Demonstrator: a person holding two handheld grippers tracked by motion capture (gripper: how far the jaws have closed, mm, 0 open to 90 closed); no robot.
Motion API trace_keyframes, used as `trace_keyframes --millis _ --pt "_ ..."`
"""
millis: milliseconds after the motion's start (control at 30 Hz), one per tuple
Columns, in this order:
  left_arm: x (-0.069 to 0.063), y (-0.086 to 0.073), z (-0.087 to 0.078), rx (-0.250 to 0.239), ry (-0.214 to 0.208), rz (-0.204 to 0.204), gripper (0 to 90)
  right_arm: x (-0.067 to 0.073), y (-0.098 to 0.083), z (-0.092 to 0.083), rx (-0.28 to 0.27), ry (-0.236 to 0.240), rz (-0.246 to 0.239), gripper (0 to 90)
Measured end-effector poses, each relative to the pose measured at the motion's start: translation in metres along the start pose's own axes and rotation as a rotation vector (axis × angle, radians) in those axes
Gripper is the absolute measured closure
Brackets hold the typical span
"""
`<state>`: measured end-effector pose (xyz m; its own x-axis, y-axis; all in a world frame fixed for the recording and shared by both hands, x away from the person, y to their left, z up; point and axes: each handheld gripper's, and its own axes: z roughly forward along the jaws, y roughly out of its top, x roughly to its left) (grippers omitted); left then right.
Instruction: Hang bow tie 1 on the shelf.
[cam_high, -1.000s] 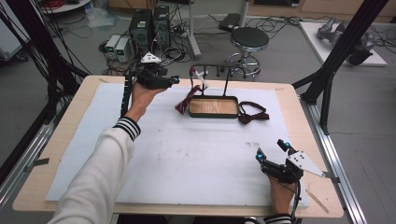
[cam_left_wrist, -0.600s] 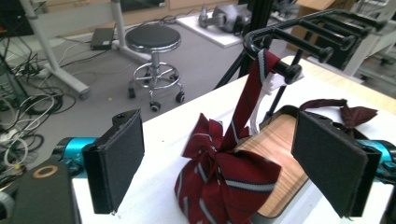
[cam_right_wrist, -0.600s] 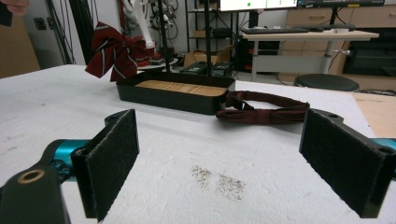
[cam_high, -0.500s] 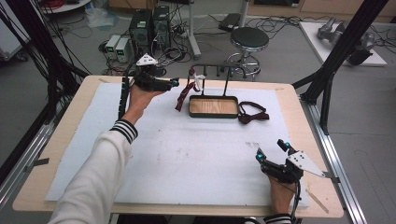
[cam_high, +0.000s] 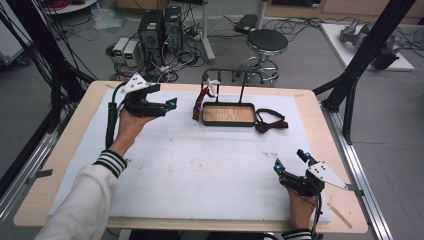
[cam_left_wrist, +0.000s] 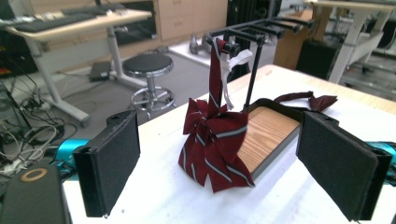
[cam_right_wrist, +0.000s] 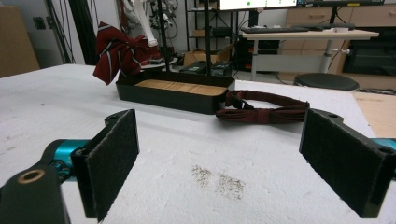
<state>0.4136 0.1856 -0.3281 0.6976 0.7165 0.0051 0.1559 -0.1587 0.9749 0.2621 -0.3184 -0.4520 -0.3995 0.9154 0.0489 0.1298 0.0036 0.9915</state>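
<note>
The left gripper has its jaws spread wide and empty, their black pads framing a striped dark-red bow tie that hangs just ahead of them. That aim looks deliberate: the opening is squared on the hanging bow, which suggests a grasp is being prepared, though no contact is made. The bow dangles by its strap from the crossbar of a black stand, with a white loop beside it on the same bar, so the fabric hangs free and its lower tails droop to the white mat beside the tray's edge. Hung this way it offers the jaws a clear side approach.

The stand rises from a shallow black tray with a wooden floor, set toward the far side of the counter. Just beside the tray's right end lies a second, plain dark-red bow tie, flat on the mat with its strap looped.

The right gripper rests near the counter's front right corner, well apart from the tray, jaws likewise released and holding nothing. In its own view it looks low across the mat toward the flat bow tie, probably parked while the left hand works.
</note>
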Motion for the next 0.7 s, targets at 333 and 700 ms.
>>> trace_keyframes --millis 333,700 --pt "-0.010 -0.028 -0.064 -0.097 0.014 0.004 14.2 0.000 0.000 0.001 -0.001 -0.004 -0.008 11.1" --pt "-0.024 -0.086 -0.105 -0.147 0.014 0.043 14.2 0.001 0.000 0.001 0.004 -0.012 -0.004 11.1"
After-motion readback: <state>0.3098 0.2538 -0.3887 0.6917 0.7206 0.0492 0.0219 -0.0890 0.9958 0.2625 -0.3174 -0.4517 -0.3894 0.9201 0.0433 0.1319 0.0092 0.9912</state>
